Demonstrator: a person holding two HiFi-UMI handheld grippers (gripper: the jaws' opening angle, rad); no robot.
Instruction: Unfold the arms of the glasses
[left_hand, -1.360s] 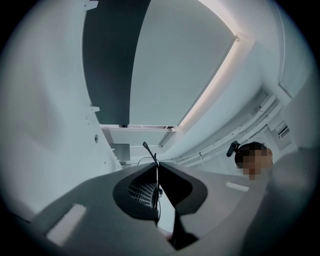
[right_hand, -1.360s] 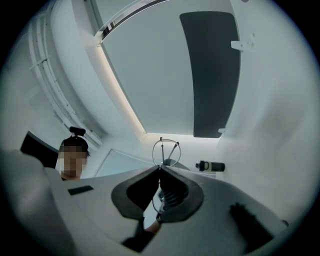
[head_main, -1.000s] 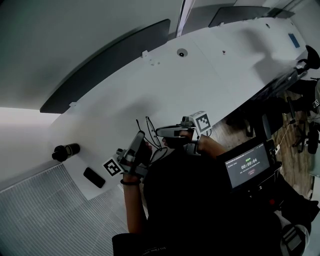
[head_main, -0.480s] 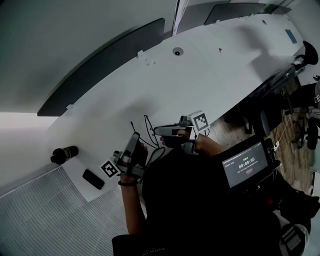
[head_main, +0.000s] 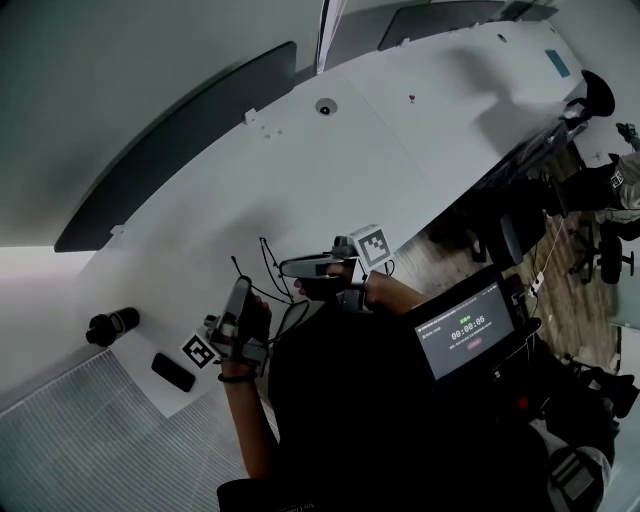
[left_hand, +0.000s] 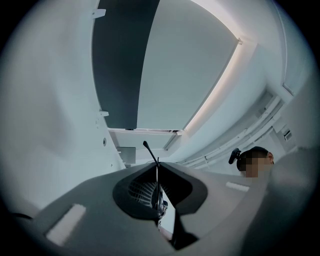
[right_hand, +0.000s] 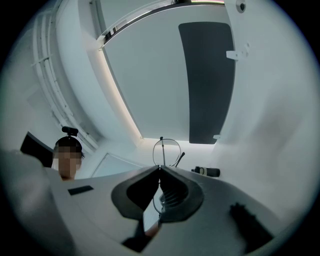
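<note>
left gripper: I saw its 2 jaws pressed together, meeting in 1 thin line.
glasses arm: a thin dark rod was pinched between the jaws; its rounded tip stuck out past them, leaning left.
dark panel: it stood tall against the pale wall beyond.
light strip: it ran bright and diagonal.
person: I noted 1 at the right edge.

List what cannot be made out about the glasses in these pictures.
- Right gripper view: the right gripper, shut on the glasses, hides the lower frame.
- Left gripper view: the left gripper hides all but one arm tip.
- Head view: the glasses are too small and thin to tell how far the arms are unfolded.
</note>
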